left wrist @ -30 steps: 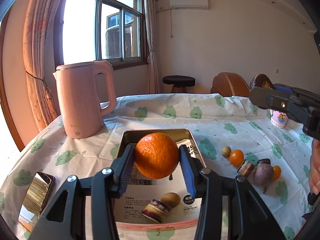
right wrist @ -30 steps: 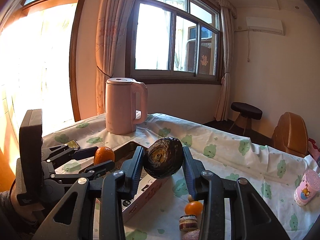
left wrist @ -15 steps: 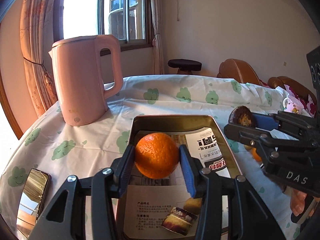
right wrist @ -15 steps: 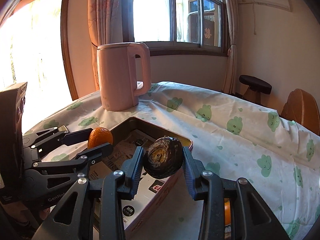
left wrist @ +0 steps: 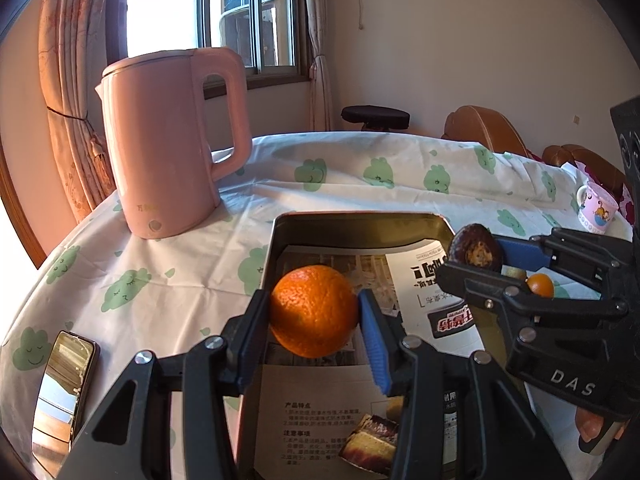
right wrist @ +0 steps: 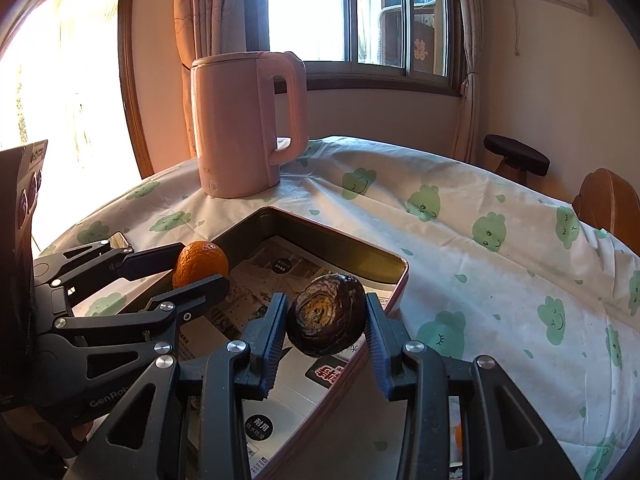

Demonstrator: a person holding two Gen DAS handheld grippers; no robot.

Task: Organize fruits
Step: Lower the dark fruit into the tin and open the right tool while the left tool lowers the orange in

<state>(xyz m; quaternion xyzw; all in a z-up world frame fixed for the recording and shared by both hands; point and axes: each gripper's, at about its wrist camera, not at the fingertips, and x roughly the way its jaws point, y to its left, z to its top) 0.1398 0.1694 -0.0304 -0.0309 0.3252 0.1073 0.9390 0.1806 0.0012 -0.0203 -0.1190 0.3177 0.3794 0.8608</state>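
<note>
1. Right now I have the orange (left wrist: pixel 314 310) pinched between the two pads of my left gripper (left wrist: pixel 316 316), raised above the tray (left wrist: pixel 360 220), over its left side as my left wrist camera sees it.
2. My right gripper (right wrist: pixel 326 322) is clamped on a dark wrinkled fruit (right wrist: pixel 326 314), brown-black with a pale rough patch facing the lens; it hangs over the tray's right edge.
3. From the left wrist view, that same dark fruit (left wrist: pixel 474 248) sits at the tip of the right gripper (left wrist: pixel 480 256), which reaches in from the right over the tray's far right corner.
4. From the right wrist view, the orange (right wrist: pixel 200 264) is gripped by the left gripper (right wrist: pixel 198 268) over the tray's (right wrist: pixel 340 236) left rim.
5. Printed paper sheets (left wrist: pixel 432 280) line the tray's floor, and near its front edge lies a small striped piece (left wrist: pixel 372 444); I can't tell what it is, since my gripper hides part of it.
6. Beyond the right gripper, a small orange fruit (left wrist: pixel 540 285) rests on the tablecloth (left wrist: pixel 380 176), white with green cloud faces.
7. Behind the tray, to its left, the pink kettle (left wrist: pixel 168 144) stands upright.
8. At the near left edge a phone (left wrist: pixel 64 392) lies flat, and at far right stands a pink cartoon cup (left wrist: pixel 598 212).
</note>
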